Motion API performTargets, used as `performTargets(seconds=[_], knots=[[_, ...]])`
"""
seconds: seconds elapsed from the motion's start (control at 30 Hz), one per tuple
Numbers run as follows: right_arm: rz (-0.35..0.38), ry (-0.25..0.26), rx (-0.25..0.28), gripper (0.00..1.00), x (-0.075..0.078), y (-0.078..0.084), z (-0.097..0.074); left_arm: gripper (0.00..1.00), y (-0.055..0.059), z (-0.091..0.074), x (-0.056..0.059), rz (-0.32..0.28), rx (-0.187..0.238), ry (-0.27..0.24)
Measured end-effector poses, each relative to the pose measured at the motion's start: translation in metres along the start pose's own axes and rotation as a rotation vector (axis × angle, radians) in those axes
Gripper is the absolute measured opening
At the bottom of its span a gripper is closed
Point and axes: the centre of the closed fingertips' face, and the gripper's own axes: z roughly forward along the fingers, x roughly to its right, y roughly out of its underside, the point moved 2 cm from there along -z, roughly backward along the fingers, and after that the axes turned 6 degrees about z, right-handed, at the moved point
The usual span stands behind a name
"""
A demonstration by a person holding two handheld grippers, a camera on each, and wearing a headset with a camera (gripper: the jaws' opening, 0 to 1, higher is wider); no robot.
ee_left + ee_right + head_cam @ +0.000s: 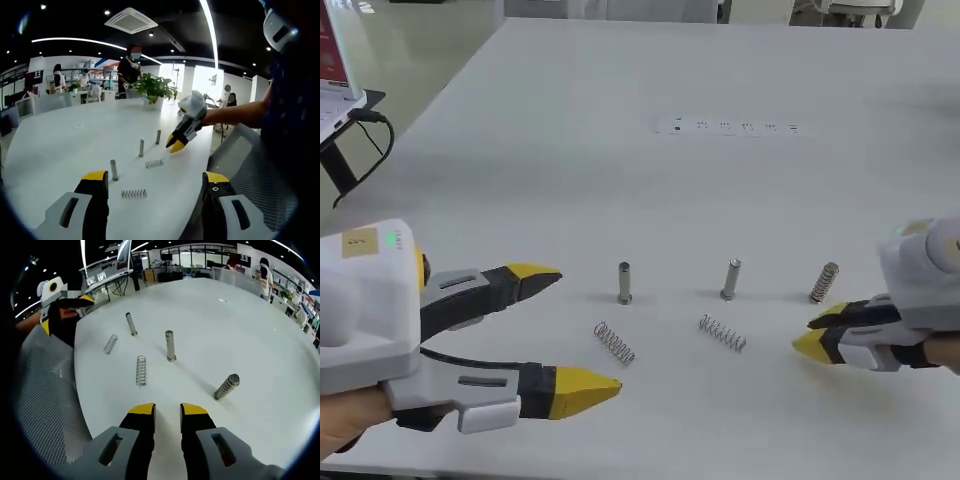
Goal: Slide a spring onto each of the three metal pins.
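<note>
looking down in the head view, the left gripper is cut off at the left edge behind its white body. the right gripper runs out at the right edge, and its housing is blurred. the left gripper's fingers stand wide apart with nothing between them, near the first loose spring on the white table. the right gripper's yellow tips are a narrow gap apart and empty, just beside the right pin. only that pin's cap shows, since the fitted spring hides its shaft. the left pin and middle pin stand upright and bare. the second loose spring lies flat just in front of the middle pin.

in the left gripper view, its own two fingers rise far apart and touch nothing. both loose springs lie beyond them beside the row of pins. the right gripper reaches in from the right, near the spring-covered pin, and whether it touches the table cannot be made out. people and a plant in the background are small and dim.

in the right gripper view, its fingers are slightly parted and hold nothing. the sprung pin is just ahead to the right, and the bare pins and loose springs lie farther off. the left gripper is partly lost in the dark upper left.
</note>
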Motion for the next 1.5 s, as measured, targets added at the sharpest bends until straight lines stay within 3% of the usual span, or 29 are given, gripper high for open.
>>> performTargets(seconds=[0.3,0.53,0.9,1.17,1.5], knots=[[-0.101,-0.056,-0.022,0.18,-0.027,-0.022,0.007,0.73,0.0,-0.001,0.001,-0.001,0.003,-0.001],[-0.153,-0.079,-0.042,0.18,-0.041,-0.038,0.021,0.72,0.0,0.0,0.002,-0.001,0.008,0.002],[-0.158,-0.041,-0.094,0.16,-0.04,-0.051,0.043,0.72,0.0,0.0,0.001,0.0,0.011,0.003],[-0.195,-0.002,-0.168,0.16,-0.04,-0.05,0.058,0.72,-0.001,0.0,0.003,-0.001,0.013,0.004],[-0.191,0.022,-0.245,0.16,-0.039,-0.045,0.067,0.72,0.001,-0.004,0.003,-0.003,0.018,-0.001]])
